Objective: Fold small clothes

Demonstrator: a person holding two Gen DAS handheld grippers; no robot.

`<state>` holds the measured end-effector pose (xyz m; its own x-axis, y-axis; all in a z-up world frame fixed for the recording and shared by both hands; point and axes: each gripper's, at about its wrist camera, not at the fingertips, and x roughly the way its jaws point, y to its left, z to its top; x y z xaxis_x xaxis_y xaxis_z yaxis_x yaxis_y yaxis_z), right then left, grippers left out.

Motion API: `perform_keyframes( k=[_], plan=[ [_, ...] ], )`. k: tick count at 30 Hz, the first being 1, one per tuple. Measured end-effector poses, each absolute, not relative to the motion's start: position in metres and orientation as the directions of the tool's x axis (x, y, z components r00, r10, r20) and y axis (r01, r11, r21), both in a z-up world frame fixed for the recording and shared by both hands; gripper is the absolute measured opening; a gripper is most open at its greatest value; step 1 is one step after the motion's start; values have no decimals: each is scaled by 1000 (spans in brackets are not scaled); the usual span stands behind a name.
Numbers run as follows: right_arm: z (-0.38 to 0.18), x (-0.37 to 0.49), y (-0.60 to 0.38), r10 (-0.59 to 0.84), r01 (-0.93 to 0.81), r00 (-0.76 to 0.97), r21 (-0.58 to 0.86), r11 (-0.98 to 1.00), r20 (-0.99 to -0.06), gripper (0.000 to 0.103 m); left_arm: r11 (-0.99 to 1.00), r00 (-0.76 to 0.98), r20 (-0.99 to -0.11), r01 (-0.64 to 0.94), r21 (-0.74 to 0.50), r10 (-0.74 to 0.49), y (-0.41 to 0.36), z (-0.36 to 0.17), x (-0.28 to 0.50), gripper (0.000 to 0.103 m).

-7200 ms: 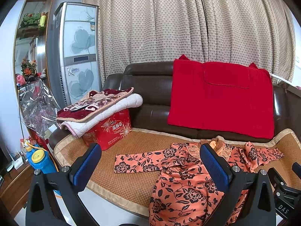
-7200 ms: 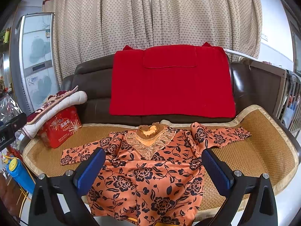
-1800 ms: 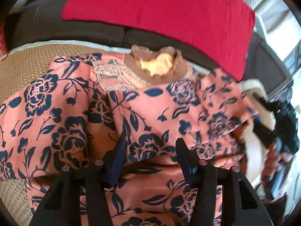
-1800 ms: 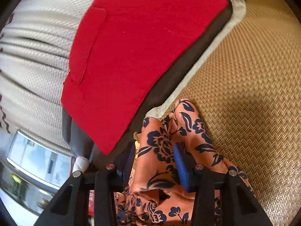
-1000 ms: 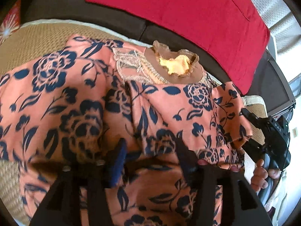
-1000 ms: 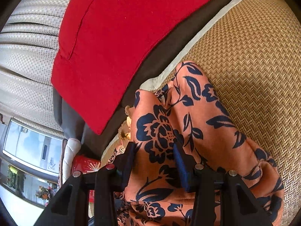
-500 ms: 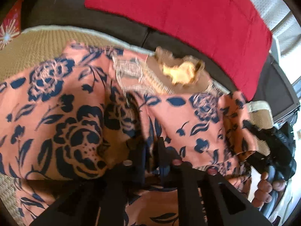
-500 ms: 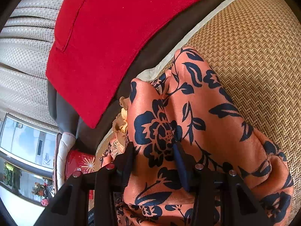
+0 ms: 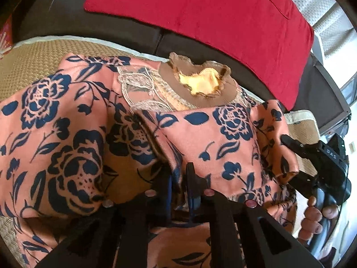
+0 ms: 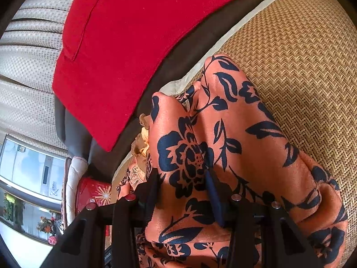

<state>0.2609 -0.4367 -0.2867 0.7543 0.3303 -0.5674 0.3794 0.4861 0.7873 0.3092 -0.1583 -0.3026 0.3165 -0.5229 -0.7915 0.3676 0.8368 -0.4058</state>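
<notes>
An orange blouse with dark blue flowers [image 9: 73, 147] lies on a woven mat on the sofa, its brown ruffled collar [image 9: 200, 82] toward the backrest. Its right sleeve [image 9: 223, 131] is folded across the chest. My left gripper [image 9: 179, 176] is shut on the edge of that folded sleeve. My right gripper [image 10: 183, 183] is partly closed around the shoulder fold of the blouse [image 10: 223, 138], with cloth between its jaws. The right gripper also shows at the right edge of the left wrist view [image 9: 321, 163], held in a hand.
A red cushion [image 9: 200, 6] leans on the dark sofa back [image 9: 55, 15]. The woven mat [image 10: 301, 51] spreads to the right of the blouse. A red box [image 10: 93, 192] under a folded quilt stands at the sofa's left end. Curtains [image 10: 26, 51] hang behind.
My left gripper's jaws have closed from wide apart onto the folded sleeve edge. The right gripper has kept its hold and carried the shoulder cloth a little further over the blouse.
</notes>
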Motion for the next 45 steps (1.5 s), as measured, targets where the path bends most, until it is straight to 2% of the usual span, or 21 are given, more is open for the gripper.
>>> perform_keyframes(
  k=[6,12,18,21,24,26,29,32,34,38,43,45],
  plan=[
    [-279,256,-441,300,374,773,783,496,-559,46,851,434,-742,376,-367,-511,-143,-280,307,6],
    [-255,246,-450,206,351,818,750,561,-537,46,939,593,-740,306,-159,-319,-118,-259,310,6],
    [-264,259,-442,257,358,778,741,569,-574,46,977,601,-778,198,-76,-182,-96,-273,326,6],
    [-281,271,-434,293,413,691,694,589,-660,45,970,571,-796,226,-83,-202,-100,-276,328,7],
    [-273,271,-433,272,402,704,684,609,-656,46,964,544,-800,208,-163,-253,-88,-274,332,10],
    [-256,269,-426,262,335,758,701,630,-597,46,960,552,-786,171,-220,-278,-72,-268,329,16],
    [-234,278,-400,258,238,769,636,734,-585,46,965,602,-759,86,-246,-247,-35,-255,314,23],
    [-249,296,-371,326,217,687,612,761,-649,46,943,628,-738,-17,-332,-249,9,-248,303,31],
    [-271,305,-364,353,273,616,612,742,-704,47,921,643,-733,-109,-374,-222,48,-248,292,37],
    [-256,298,-374,379,259,671,680,686,-637,52,874,645,-752,-277,-398,-138,120,-252,266,50],
    [-240,295,-364,368,206,701,668,716,-611,64,782,604,-783,-414,-466,-148,177,-274,242,52],
    [-238,294,-360,388,188,698,677,711,-601,64,759,586,-791,-430,-489,-178,184,-283,236,56]
  ],
)
